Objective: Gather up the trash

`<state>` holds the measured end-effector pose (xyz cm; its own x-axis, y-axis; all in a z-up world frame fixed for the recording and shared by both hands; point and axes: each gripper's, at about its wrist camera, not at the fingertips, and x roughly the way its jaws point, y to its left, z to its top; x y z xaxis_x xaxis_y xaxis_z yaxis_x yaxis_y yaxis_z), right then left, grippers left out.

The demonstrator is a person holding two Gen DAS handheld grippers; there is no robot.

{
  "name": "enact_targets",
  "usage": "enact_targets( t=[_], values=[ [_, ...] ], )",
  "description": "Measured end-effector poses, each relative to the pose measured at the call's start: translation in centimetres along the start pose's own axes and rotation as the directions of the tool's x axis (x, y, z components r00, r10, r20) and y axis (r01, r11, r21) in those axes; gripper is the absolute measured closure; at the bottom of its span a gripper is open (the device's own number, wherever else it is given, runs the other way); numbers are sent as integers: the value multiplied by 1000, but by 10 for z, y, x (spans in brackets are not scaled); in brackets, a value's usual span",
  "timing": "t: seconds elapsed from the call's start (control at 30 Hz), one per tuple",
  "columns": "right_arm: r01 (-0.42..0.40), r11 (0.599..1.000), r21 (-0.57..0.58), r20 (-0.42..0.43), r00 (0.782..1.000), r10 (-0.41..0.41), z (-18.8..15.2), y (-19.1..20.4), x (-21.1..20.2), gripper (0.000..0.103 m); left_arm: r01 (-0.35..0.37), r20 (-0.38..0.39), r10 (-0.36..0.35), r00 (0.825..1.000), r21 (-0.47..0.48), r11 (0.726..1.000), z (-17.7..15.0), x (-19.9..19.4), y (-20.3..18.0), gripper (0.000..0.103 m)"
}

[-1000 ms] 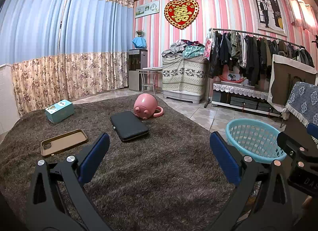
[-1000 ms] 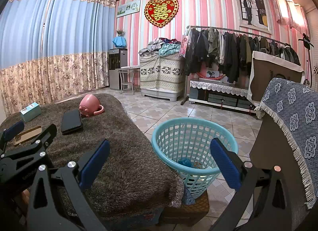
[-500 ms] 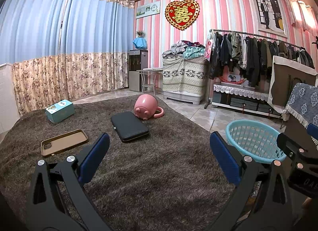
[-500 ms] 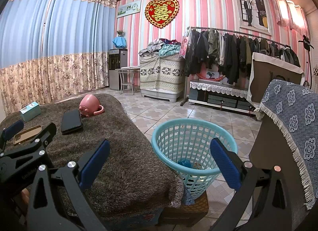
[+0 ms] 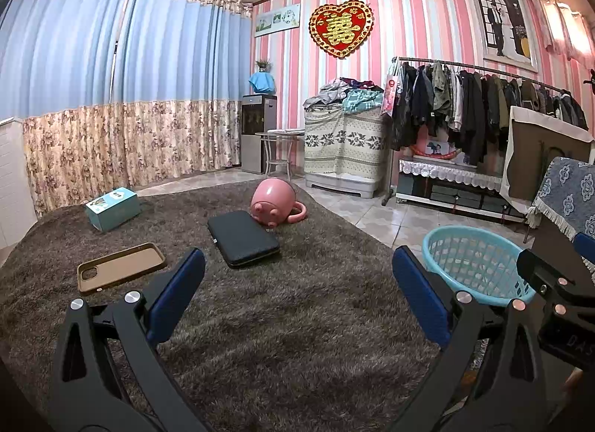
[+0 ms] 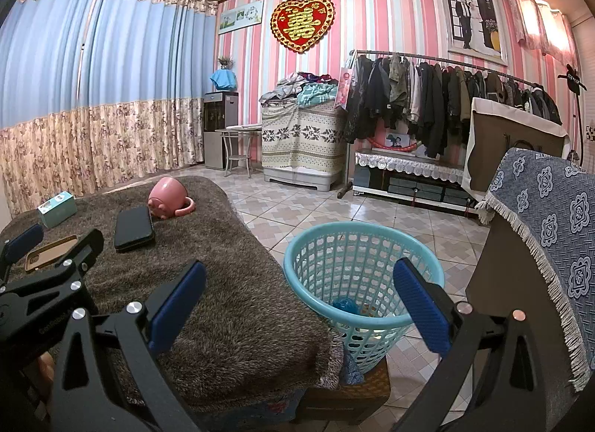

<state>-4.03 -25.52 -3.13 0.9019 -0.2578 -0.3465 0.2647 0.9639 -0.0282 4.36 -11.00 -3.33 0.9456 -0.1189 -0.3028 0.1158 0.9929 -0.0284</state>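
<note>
Both grippers, left gripper (image 5: 297, 294) and right gripper (image 6: 299, 296), hover spread wide and empty, unmoved over the last second. Some 2 or 3 scraps (image 6: 347, 306) lie inside the blue basket (image 6: 297, 249) beside the rug-covered table (image 5: 297, 320); collection appears finished.

my left gripper (image 5: 297, 294) is matte black plastic with triangular cut-outs in each arm, silver round screws near the joints, and ribbed royal-blue pads on the fingers (image 5: 418, 296). my right gripper (image 6: 297, 296) is the same build: black frame, blue pads, silver screws plus one copper-coloured one, faint pale lettering on the body.
</note>
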Motion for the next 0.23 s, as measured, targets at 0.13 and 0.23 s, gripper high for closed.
enact_targets(
  t=[0.13,0.23],
  values=[
    [0,1000,-1,0,1000,0,0,0,0,5,-1,-4,1,1000,-2,1000,2,0,2,5],
    [0,1000,0,1,1000,0,-1,0,0,5,-1,-2,1,1000,0,1000,2,0,2,5]
  ],
)
